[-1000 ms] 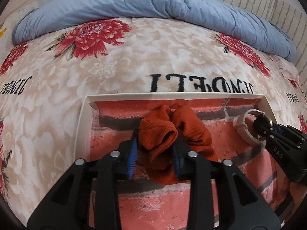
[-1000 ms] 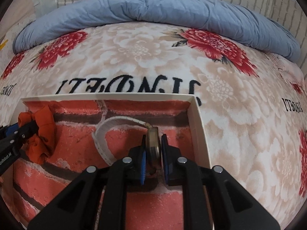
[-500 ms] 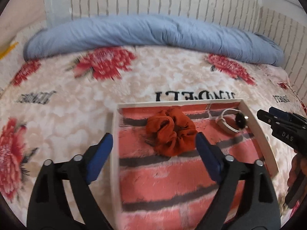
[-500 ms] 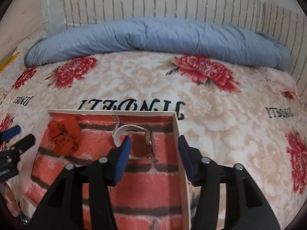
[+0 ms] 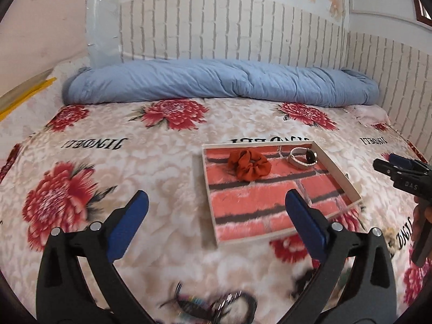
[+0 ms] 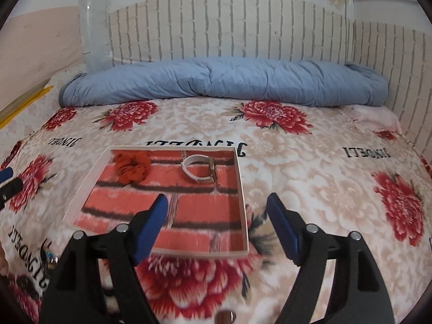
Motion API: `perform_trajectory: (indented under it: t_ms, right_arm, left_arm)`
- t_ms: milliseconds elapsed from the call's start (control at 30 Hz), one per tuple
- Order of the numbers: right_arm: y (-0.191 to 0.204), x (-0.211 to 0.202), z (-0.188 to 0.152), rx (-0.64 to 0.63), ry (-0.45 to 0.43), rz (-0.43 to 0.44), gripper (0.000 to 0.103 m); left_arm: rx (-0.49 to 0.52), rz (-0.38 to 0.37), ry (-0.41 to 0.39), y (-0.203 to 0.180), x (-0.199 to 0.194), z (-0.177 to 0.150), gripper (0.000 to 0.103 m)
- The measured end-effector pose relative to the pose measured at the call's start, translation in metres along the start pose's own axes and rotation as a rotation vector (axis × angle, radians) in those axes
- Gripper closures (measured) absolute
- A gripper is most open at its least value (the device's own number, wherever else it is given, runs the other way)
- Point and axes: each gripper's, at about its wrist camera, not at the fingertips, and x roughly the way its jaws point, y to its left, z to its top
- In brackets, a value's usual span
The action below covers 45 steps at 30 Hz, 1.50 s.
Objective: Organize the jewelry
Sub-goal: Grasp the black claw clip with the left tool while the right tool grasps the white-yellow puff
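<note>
Your left gripper (image 5: 216, 216) sits low in its frame with the blue-padded fingers (image 5: 129, 224) spread wide and holding nothing; your right gripper (image 6: 217, 221) is likewise splayed apart and empty, its left pad overlapping the near part of the shallow white-rimmed tray with the red brick-print lining (image 6: 241, 189). In the left view that tray (image 5: 341, 174) lies right of centre, clear of both pads. At its far end rest the rust-orange fabric scrunchie (image 5: 248, 163) and, just beside it toward the right corner, the pale-strapped wristwatch (image 5: 301, 158); in the right view the scrunchie (image 6: 132, 167) and watch (image 6: 199, 168) lie apart, the watch dial edge-on and hard to read. Along the bottom edge of the left frame a blurred tangle of dark and beaded jewelry (image 5: 210, 302) is partly cut off behind the gripper body. The flowered cream bedspread (image 6: 324, 178) lies bare to the right of the tray, ending at the rolled blue quilt (image 6: 221, 81) across the upper frame.
</note>
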Motion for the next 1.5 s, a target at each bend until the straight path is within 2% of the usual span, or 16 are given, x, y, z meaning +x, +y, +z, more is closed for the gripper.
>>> perform_trajectory:
  t_ms: [100,300,600,800,1000,1433,1500]
  right_arm:
    - [0.001,-0.025,-0.013,-0.001,-0.025,-0.004,0.025]
    - [0.008,-0.060,-0.047,-0.004,-0.034,0.001,0.024]
    - [0.024,-0.076,-0.101,-0.013,0.005,0.004,0.024]
    - [0.033,-0.072,-0.135,-0.005,0.041,0.005,0.024]
    - [0.034,-0.072,-0.152,0.023,0.057,0.001,0.024]
    - [0.038,-0.060,-0.166,0.031,0.099,-0.003,0.025]
    - [0.040,-0.057,-0.167,0.025,0.109,-0.003,0.025]
  left_arm:
    - [-0.006,0.007,-0.008,0.007,-0.023,-0.013,0.005]
    - [-0.005,0.043,-0.041,0.019,-0.065,-0.045,0.005]
    - [-0.031,0.081,-0.035,0.027,-0.091,-0.103,0.005]
    - [-0.035,0.108,-0.016,0.036,-0.097,-0.137,0.005]
    - [-0.051,0.117,0.018,0.045,-0.093,-0.163,0.005]
    - [-0.058,0.084,0.058,0.047,-0.075,-0.181,0.006]
    - [-0.065,0.077,0.074,0.048,-0.071,-0.183,0.011]
